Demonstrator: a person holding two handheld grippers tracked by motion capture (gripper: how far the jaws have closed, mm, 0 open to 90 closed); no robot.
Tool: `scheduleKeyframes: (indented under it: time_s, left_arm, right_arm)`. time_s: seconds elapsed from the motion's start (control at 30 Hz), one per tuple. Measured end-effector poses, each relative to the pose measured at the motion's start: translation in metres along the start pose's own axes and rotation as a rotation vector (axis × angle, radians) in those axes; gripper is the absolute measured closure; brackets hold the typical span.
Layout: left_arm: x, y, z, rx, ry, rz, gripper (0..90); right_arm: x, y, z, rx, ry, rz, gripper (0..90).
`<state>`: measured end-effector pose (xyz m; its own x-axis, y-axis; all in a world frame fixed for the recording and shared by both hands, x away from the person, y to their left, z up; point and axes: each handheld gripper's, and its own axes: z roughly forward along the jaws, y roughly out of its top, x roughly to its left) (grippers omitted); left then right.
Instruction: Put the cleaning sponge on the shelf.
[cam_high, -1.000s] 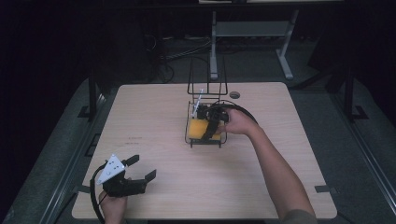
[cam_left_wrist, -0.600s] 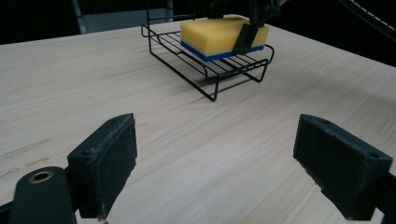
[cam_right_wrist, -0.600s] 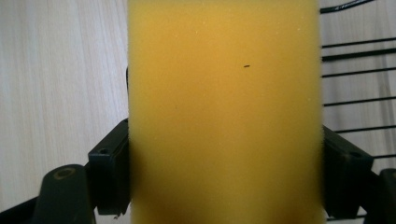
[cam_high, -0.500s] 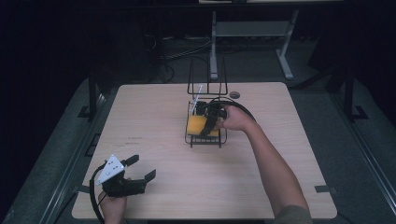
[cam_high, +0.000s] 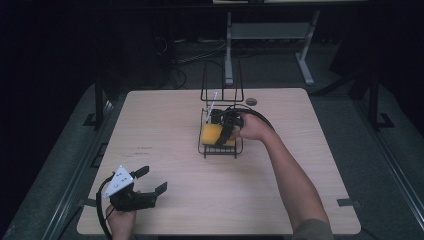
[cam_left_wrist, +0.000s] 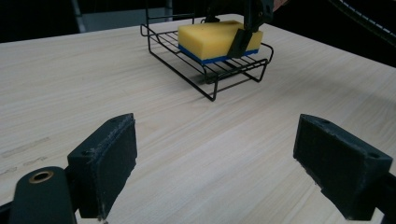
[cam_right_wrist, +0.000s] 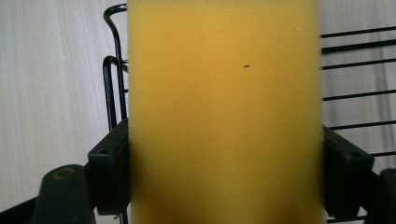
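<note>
right hand-held gripper (cam_high: 226, 131) clamped on the yellow sponge (cam_high: 212, 134) in the wire rack (cam_high: 220, 148); left hand-held gripper (cam_high: 150, 181) apart above the tabletop (cam_high: 165, 120)

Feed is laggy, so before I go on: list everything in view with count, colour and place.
sponge: one, yellow with blue underside, lying in the wire rack.
wire rack: one, black, mid-table, tall back frame.
table: one, light wood.
round grommet: one, dark, far table edge.
metal stand: one, grey, on the floor behind the table.
right gripper: one, black, jaws on either side of the sponge.
left gripper: one, black, open, near-left table corner.
</note>
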<state>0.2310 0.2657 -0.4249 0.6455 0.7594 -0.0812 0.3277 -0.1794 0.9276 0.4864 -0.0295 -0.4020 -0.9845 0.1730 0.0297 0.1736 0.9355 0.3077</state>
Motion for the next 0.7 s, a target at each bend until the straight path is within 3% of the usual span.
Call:
scheduleKeyframes:
  time_s: [0.7]
  left_arm:
    - [0.001,0.0,0.0,0.005,0.004,0.003,12.8]
  right_arm:
    - [-0.011,-0.007,0.001,-0.008,-0.002,0.021,20.7]
